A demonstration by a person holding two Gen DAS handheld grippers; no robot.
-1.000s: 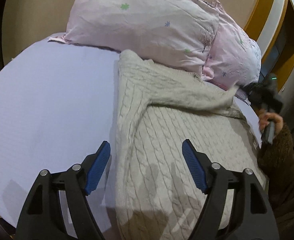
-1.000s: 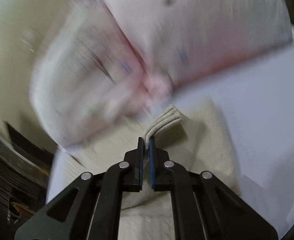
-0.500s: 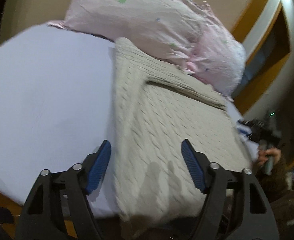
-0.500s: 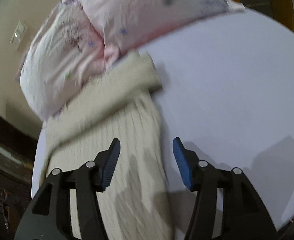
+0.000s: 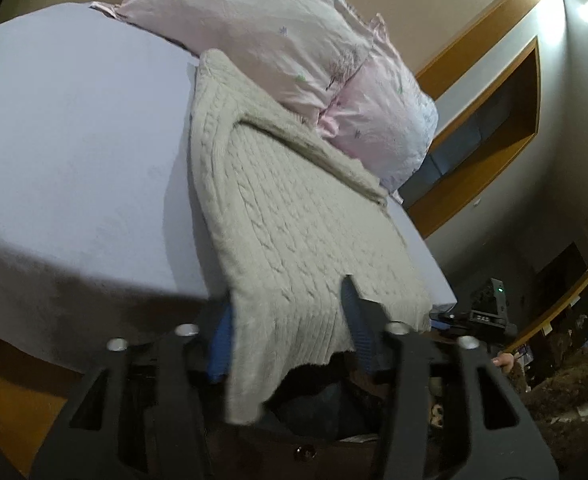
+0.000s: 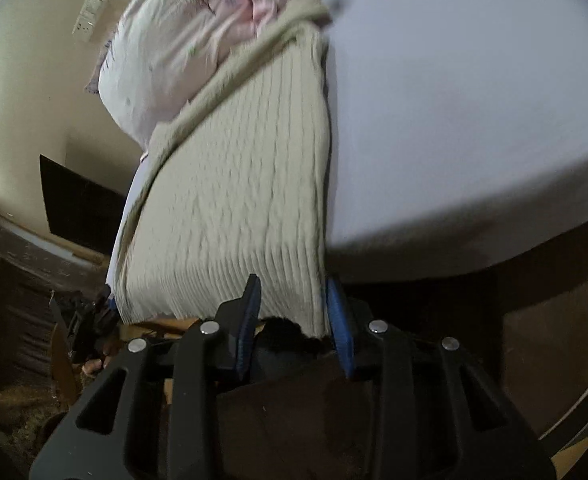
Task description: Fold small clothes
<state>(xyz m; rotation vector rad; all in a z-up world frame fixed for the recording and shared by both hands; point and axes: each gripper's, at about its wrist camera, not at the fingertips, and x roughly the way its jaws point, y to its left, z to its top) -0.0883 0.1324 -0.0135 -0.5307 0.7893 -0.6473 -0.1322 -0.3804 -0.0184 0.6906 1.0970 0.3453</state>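
Note:
A cream cable-knit sweater [image 5: 294, 216] lies flat on the lavender bed sheet [image 5: 74, 140], a sleeve folded across its top. Its ribbed hem hangs over the bed's near edge. My left gripper [image 5: 290, 328] is open, its blue pads on either side of the hem's left corner. In the right wrist view the same sweater [image 6: 238, 200] runs toward the pillows. My right gripper [image 6: 294, 320] is open with its pads on either side of the hem's right corner.
Two pink floral pillows [image 5: 294, 40] lie at the head of the bed, touching the sweater's top. The sheet [image 6: 474, 120] stretches wide beside the sweater. Wooden trim and a dark niche [image 5: 494, 128] are on the wall. The other gripper [image 5: 490, 304] shows low at right.
The right gripper let go of the sleeve and opened. Both grippers drew back from over the bed to its near edge, and now bracket the sweater's hem corners.

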